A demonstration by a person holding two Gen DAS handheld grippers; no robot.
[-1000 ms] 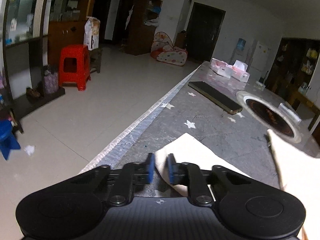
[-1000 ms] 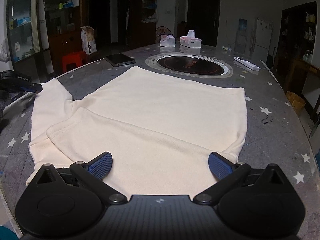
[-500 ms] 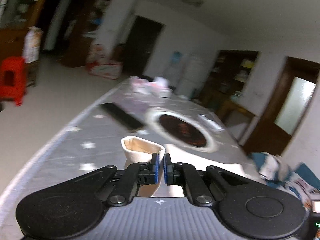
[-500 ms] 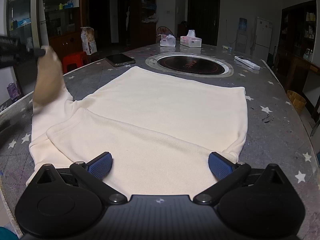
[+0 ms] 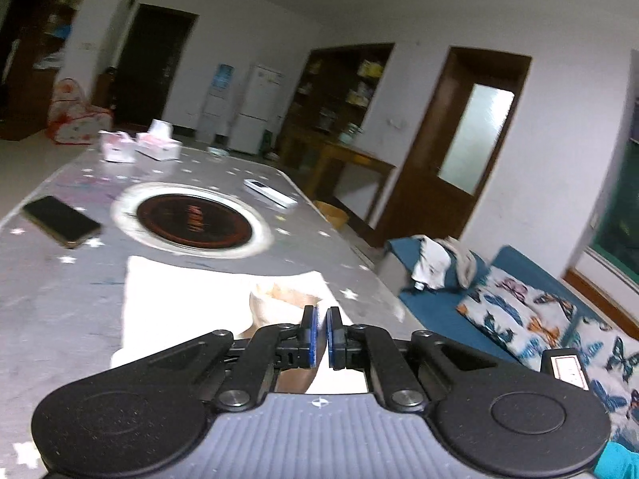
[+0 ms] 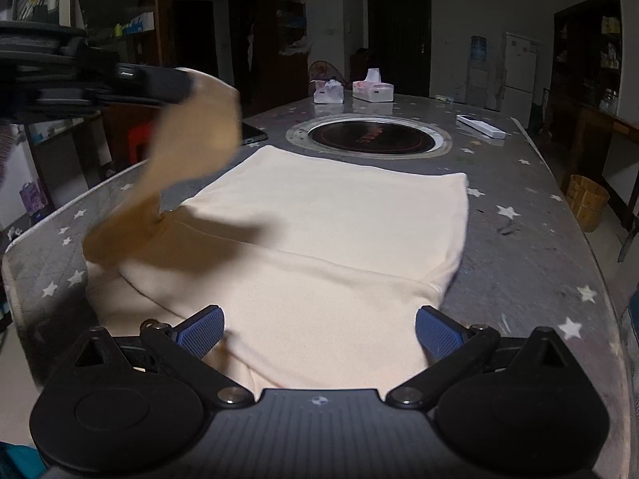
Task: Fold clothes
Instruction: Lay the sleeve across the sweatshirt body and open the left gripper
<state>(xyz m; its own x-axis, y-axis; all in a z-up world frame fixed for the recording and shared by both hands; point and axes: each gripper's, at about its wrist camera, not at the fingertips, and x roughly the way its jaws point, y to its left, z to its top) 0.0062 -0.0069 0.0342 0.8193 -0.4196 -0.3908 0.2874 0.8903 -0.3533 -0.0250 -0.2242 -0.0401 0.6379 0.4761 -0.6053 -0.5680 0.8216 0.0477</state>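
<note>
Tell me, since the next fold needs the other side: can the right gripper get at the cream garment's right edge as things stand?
Probably yes. The right gripper is open and empty just above the cream garment, and its right edge lies flat with only bare grey star-patterned table beside it. The left gripper holds the sleeve up on the opposite side.

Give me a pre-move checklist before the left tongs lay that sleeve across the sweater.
1. Left tongs shut on the sleeve: ok.
2. Sleeve lifted clear of the table: ok, only its shoulder end stays down.
3. Sweater body lying flat: ok.
4. Right tongs open, holding nothing: ok, but they hover low over the near hem.
5. Phone and remote off the cloth: ok.
6. Right sleeve already folded in: cannot tell.
</note>
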